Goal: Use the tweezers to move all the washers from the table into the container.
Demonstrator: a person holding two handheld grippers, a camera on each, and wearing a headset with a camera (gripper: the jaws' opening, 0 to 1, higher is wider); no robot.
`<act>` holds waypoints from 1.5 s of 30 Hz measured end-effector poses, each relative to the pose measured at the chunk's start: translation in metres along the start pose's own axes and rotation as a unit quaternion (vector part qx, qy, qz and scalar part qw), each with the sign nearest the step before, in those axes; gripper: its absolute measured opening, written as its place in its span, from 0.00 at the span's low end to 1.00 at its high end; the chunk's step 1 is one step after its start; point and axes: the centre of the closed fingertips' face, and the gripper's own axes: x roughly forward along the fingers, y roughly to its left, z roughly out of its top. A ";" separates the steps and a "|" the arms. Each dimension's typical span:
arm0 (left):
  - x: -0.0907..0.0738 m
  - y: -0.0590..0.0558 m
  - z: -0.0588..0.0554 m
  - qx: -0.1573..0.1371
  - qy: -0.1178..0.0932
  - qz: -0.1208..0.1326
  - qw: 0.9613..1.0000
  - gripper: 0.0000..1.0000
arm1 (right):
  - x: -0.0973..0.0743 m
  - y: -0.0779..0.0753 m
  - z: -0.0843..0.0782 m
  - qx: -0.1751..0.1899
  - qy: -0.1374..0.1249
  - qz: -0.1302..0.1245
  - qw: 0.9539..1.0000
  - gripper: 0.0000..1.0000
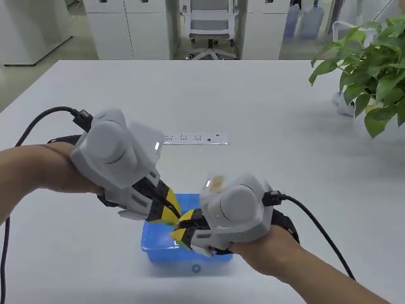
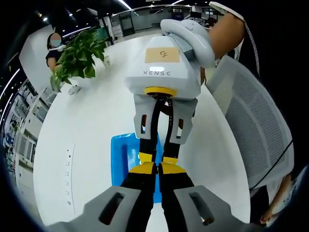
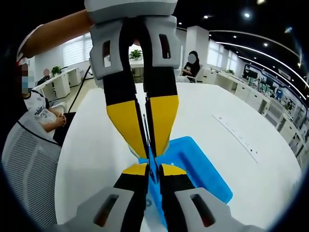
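Above the blue container (image 1: 157, 252) my two grippers meet tip to tip. The left gripper (image 1: 168, 213) comes in from the left and the right gripper (image 1: 181, 232) from the right. Thin dark tweezers (image 3: 144, 121) run between both pairs of yellow pads. In the right gripper view my own right gripper (image 3: 148, 170) is shut on their near end, and the left gripper (image 3: 150, 152) clamps them from above over the container (image 3: 205, 166). In the left gripper view the left gripper (image 2: 157, 168) faces the right gripper (image 2: 155, 157). A small grey ring (image 1: 196, 268) shows at the container's front edge.
The white table (image 1: 285, 158) carries a white power strip (image 1: 195, 138) beyond the container. A potted plant (image 1: 373, 69) stands at the far right edge. An office chair (image 1: 209, 25) is behind the table, and a mesh chair (image 2: 256, 125) beside it.
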 end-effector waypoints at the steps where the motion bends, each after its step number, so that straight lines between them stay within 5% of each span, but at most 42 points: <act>1: 0.000 -0.002 0.001 0.002 0.000 -0.001 1.000 0.06 | -0.002 0.002 -0.001 0.000 0.000 0.000 1.000 0.10; 26: -0.004 -0.023 0.029 0.033 -0.011 0.008 0.999 0.06 | -0.036 0.017 0.001 -0.013 -0.004 -0.028 1.000 0.11; 45: 0.018 -0.040 0.018 0.027 -0.009 -0.001 1.000 0.06 | -0.028 0.034 -0.024 -0.007 0.013 -0.018 1.000 0.11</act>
